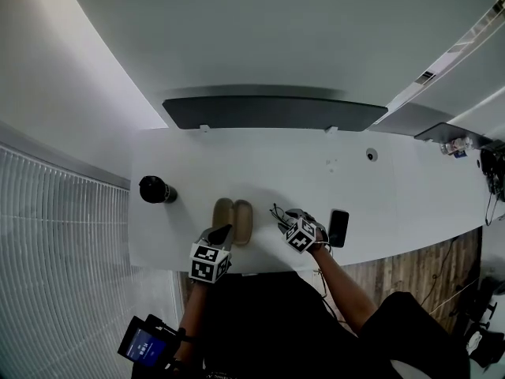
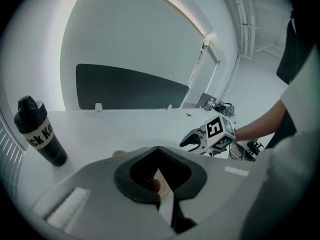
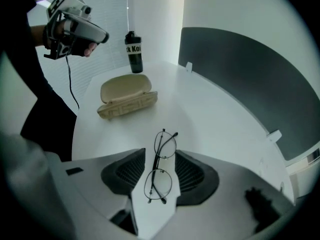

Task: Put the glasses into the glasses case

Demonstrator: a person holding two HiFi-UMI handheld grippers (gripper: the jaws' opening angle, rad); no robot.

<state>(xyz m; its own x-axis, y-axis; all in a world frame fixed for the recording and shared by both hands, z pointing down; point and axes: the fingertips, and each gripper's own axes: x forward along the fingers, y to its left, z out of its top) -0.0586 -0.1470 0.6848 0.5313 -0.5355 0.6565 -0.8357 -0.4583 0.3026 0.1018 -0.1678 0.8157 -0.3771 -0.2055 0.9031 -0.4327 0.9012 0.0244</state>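
I'm working at a white table [image 1: 260,164] with a dark panel [image 1: 272,113] behind it and blinds [image 1: 55,235] on my left. My right gripper [image 3: 160,156] is spreading its jaws wide around the glasses [image 3: 159,183], which are lying flat on the table. My left gripper [image 2: 158,149] is staying closed and empty by the open case [image 3: 126,98]. Only the head view is catching the phone [image 1: 338,227].

A white table [image 1: 260,164] is carrying four things. A black bottle [image 1: 156,189] is standing upright near its left end. An open tan glasses case [image 1: 233,219] is lying by the front edge. The glasses [image 1: 284,214] are lying near the case on its right, apart from it, and a dark phone [image 1: 338,227] is lying farther right.
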